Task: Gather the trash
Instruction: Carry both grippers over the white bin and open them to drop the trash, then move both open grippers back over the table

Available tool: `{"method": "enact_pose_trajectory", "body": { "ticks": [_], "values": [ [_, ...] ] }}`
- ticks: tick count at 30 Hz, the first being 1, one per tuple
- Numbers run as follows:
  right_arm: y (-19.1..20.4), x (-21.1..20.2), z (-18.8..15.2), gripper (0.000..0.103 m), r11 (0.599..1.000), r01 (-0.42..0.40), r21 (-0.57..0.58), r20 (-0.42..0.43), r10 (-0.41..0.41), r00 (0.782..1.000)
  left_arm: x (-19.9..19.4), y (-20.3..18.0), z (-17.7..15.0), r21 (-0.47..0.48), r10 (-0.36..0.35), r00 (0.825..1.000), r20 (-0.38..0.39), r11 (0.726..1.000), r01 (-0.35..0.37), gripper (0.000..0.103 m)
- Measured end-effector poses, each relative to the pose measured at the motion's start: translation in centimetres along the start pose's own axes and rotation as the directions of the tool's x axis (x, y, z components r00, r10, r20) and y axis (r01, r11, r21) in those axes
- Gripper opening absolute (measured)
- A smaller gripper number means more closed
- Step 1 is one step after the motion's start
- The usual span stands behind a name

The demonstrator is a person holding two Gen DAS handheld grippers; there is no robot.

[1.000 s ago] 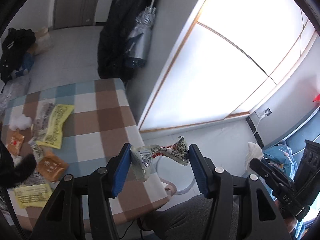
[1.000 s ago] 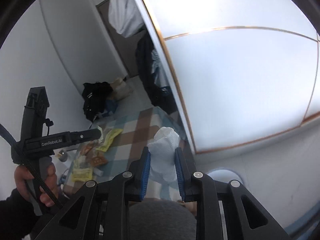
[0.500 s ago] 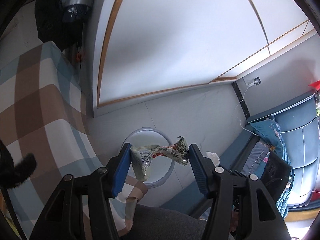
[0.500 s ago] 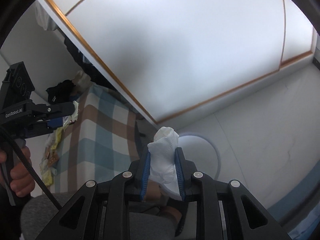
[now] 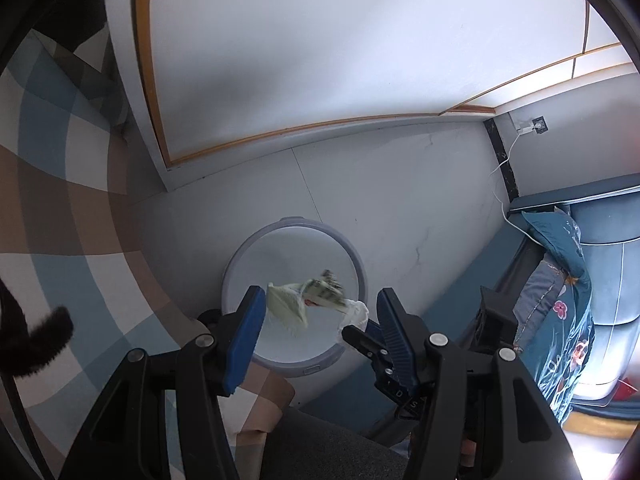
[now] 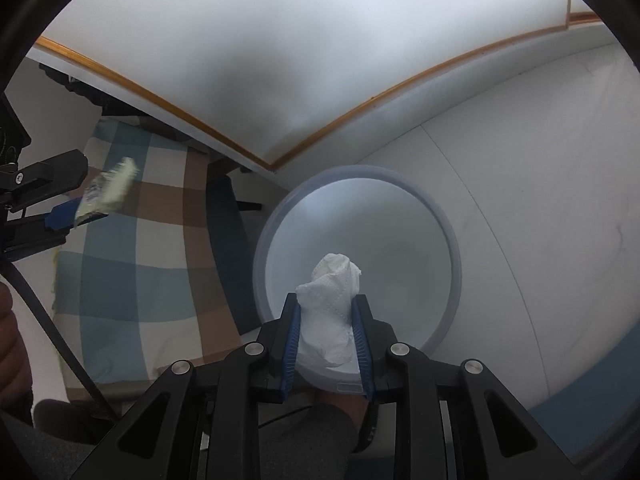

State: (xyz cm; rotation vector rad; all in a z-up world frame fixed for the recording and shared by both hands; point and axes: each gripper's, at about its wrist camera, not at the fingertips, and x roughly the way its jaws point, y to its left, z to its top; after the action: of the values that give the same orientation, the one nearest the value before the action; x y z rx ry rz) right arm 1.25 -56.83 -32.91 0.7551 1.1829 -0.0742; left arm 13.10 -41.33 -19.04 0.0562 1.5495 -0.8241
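A round white trash bin (image 5: 352, 256) (image 6: 448, 236) stands open on the floor beside the table. My left gripper (image 5: 320, 316) is open above the bin; a crumpled printed wrapper (image 5: 304, 296) hangs between its fingers, touching the left finger and blurred, also seen at the left of the right wrist view (image 6: 106, 192). My right gripper (image 6: 326, 332) is shut on a crumpled white tissue (image 6: 330, 300) just over the bin's near rim. The tissue and right gripper tip also show in the left wrist view (image 5: 354, 314).
A table with a blue, brown and white checked cloth (image 5: 52, 216) (image 6: 132, 256) stands left of the bin. A white wall panel with a wood trim (image 5: 320, 124) rises behind. A blue sofa with cushions (image 5: 568, 280) is at the right. A cable (image 5: 500, 168) runs to a wall socket.
Both grippers swung from the table to over the bin. The left gripper's fingers have spread wider and the wrapper now hangs loose and blurred. The right gripper still holds the tissue.
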Motion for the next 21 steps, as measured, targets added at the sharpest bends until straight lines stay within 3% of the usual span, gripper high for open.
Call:
{"method": "enact_pose_trajectory", "body": {
  "ticks": [2,7,15,21],
  "values": [
    [-0.6,0.7,0.0,0.04,1.0,0.002,0.021,-0.018,-0.002,1.0,0.7,-0.2,0.1,0.005,0.009,1.0,-0.012,1.0,-0.009,0.053],
    [-2.1,1.1,-0.1,0.059,0.999,0.016,0.047,-0.033,-0.014,0.999,2.5,-0.8,0.5,0.02,0.01,0.998,-0.054,1.0,-0.009,0.053],
    [-2.6,1.3,-0.6,0.063,0.998,0.024,0.05,-0.036,-0.023,0.999,3.6,-0.6,0.5,0.021,0.035,0.995,-0.088,0.999,-0.033,0.053],
    [-2.4,0.3,-1.0,0.067,0.997,0.045,0.055,-0.009,-0.044,0.999,2.3,-0.3,0.4,0.027,0.1,0.994,-0.035,0.995,-0.099,0.054]
  ]
}}
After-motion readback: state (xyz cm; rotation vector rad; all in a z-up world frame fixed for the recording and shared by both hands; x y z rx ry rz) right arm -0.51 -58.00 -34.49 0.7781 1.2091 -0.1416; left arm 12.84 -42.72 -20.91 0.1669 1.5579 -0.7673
